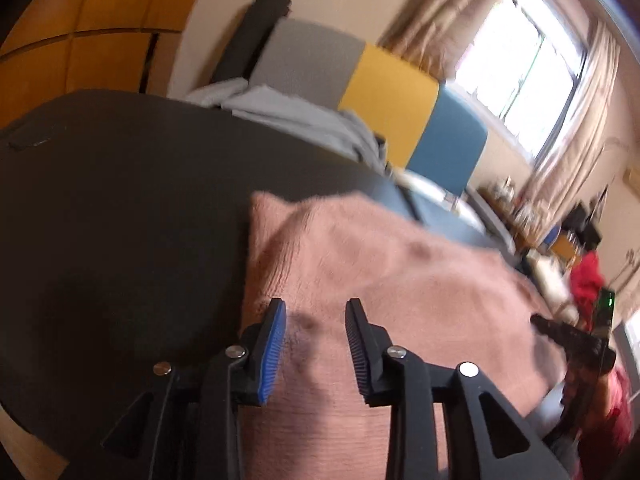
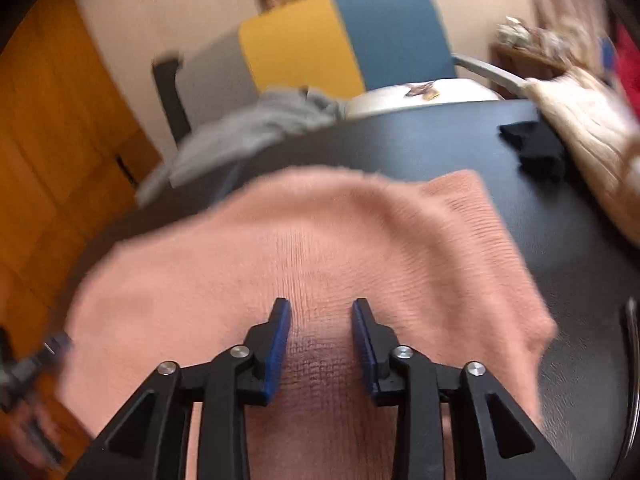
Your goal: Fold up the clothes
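Note:
A pink knitted garment [image 1: 380,276] lies folded on the dark table [image 1: 120,200]. In the right wrist view the same pink garment [image 2: 320,240] spreads under the fingers. My left gripper [image 1: 316,312] hovers over its left part, jaws apart, nothing between the pads. My right gripper [image 2: 322,312] stands over the middle of the knit, jaws apart, with only the fabric below showing in the gap. The right gripper's black body [image 1: 576,340] shows at the right edge of the left wrist view. Whether either gripper touches the cloth I cannot tell.
Grey clothes [image 1: 304,116] lie at the table's far edge, by a bench back in grey, yellow and blue [image 1: 384,96]. A cream knit [image 2: 592,144] and a small black item [image 2: 536,144] sit at the table's right. Wooden cabinets [image 2: 48,140] stand left.

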